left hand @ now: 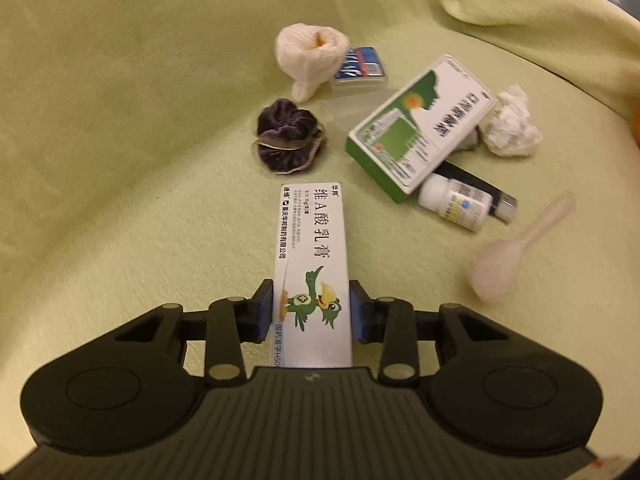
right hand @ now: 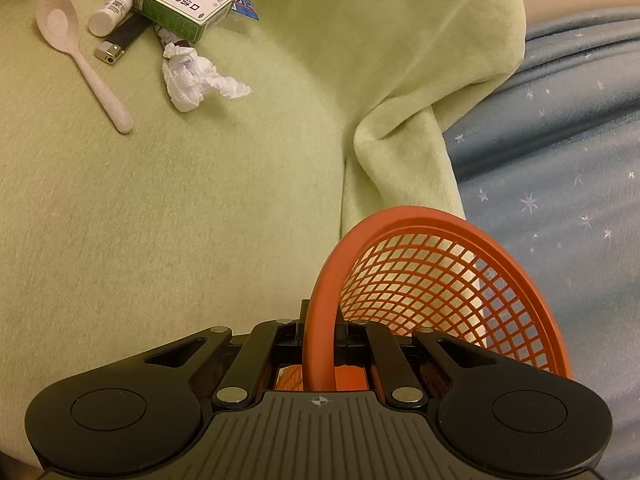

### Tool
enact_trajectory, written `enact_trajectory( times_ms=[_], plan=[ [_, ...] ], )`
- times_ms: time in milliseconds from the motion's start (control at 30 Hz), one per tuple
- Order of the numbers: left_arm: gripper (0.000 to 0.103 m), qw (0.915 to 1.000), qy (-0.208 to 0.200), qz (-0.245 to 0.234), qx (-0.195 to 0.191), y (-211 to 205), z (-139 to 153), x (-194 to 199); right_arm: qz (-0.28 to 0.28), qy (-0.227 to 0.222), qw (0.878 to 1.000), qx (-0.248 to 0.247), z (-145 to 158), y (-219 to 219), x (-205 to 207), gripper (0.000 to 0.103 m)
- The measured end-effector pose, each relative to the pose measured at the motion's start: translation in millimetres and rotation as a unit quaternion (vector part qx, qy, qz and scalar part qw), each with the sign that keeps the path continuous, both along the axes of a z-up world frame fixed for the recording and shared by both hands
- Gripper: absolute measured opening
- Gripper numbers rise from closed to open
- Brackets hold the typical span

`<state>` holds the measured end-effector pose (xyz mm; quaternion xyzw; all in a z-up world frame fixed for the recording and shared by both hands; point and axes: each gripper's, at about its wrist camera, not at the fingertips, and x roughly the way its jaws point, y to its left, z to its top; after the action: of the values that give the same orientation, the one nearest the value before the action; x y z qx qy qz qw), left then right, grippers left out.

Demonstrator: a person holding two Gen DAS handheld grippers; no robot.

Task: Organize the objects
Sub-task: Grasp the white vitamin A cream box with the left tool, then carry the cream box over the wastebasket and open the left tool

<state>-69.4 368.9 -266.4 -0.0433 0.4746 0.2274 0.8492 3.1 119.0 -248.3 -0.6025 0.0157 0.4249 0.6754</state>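
Two grips held: our left gripper [left hand: 312,312] jaws clamped on ointment box [left hand: 310,264], long axis running up frame center; right gripper [right hand: 320,332] jaws pinch orange basket [right hand: 440,280] rim, lower right, nearer drop.

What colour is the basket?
Orange-red lattice basket, clearest in the right wrist view, clamped by the right gripper.
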Motion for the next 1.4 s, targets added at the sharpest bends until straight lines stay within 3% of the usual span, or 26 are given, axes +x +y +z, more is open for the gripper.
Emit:
enact_trajectory(
  times_ms=[333,500,633,800,933,1100,1200,1400],
  plan=[
    [0.032,0.9939,-0.001,-0.110,0.006,-17.5,50.8,6.3,0.018,-0.003,1.000,-0.006,-1.6,-2.1,-2.9,0.002],
    [0.032,0.9791,-0.030,-0.201,0.003,-44.7,95.8,43.5,0.025,-0.004,1.000,-0.005,-3.3,-4.2,-5.0,0.002],
    [0.033,0.9563,-0.052,-0.288,-0.001,-80.0,129.2,85.8,0.031,-0.005,0.999,-0.007,-4.9,-6.0,-6.9,0.002],
    [0.033,0.9177,-0.056,-0.393,-0.013,-134.6,156.6,138.9,0.032,-0.004,0.999,-0.003,-4.5,-7.6,-7.4,0.002],
    [0.033,0.8893,-0.050,-0.454,-0.017,-172.8,162.0,178.9,0.038,-0.003,0.999,-0.004,-4.6,-8.1,-9.0,0.002],
    [0.033,0.8638,-0.040,-0.502,-0.019,-216.4,162.4,213.9,0.042,-0.002,0.999,-0.001,-3.8,-9.4,-9.5,0.002],
    [0.035,0.8603,-0.052,-0.507,-0.013,-233.1,161.7,229.8,0.042,0.000,0.999,0.001,-3.2,-10.6,-8.7,0.001],
    [0.038,0.8732,-0.090,-0.478,-0.025,-225.9,170.8,232.6,0.042,0.007,0.999,0.004,-2.6,-12.5,-8.2,0.001]
  ],
)
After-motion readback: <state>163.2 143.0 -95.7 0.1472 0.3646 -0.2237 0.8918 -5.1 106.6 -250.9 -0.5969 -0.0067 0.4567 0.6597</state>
